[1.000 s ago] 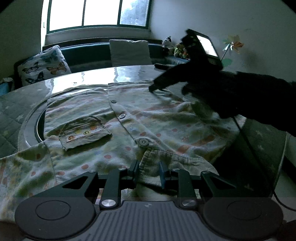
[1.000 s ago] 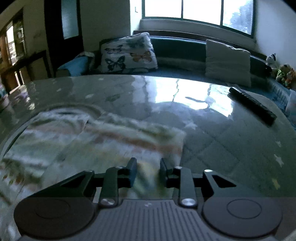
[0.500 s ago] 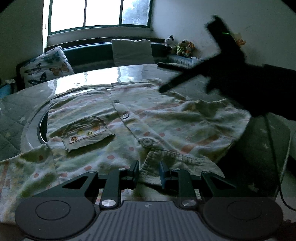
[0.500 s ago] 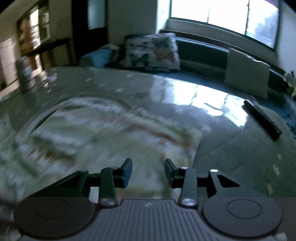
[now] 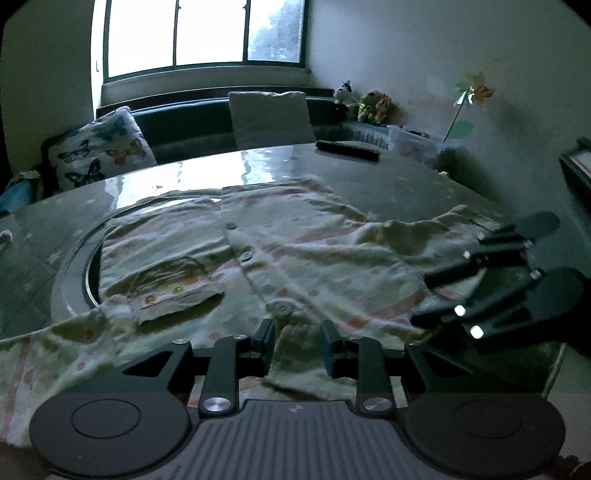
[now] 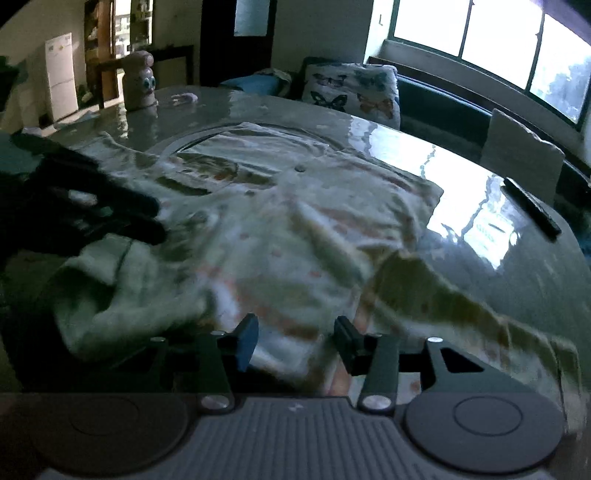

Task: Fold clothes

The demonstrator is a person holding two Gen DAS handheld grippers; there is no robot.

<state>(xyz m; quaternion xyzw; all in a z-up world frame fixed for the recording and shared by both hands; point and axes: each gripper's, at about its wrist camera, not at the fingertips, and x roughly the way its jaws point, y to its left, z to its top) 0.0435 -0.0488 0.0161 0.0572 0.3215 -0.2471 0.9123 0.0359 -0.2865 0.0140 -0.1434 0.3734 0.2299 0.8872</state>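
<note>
My right gripper (image 6: pixel 295 341) swings to the sleeve side, jaws just opening, empty; left gripper (image 5: pixel 297 347) pinches the pale dotted button-front cotton shirt (image 5: pixel 295 258) at its ribbed collar.

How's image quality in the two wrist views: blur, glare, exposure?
Left wrist: sharp but dim; window blown out, glare streak on the table. Right wrist: shirt motion-smeared, worst near the fingers; window reflection glares on the table, room dark.

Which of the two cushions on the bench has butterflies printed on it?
The left cushion, leaning at the bench corner; the other cushion, under the window, is plain.
</note>
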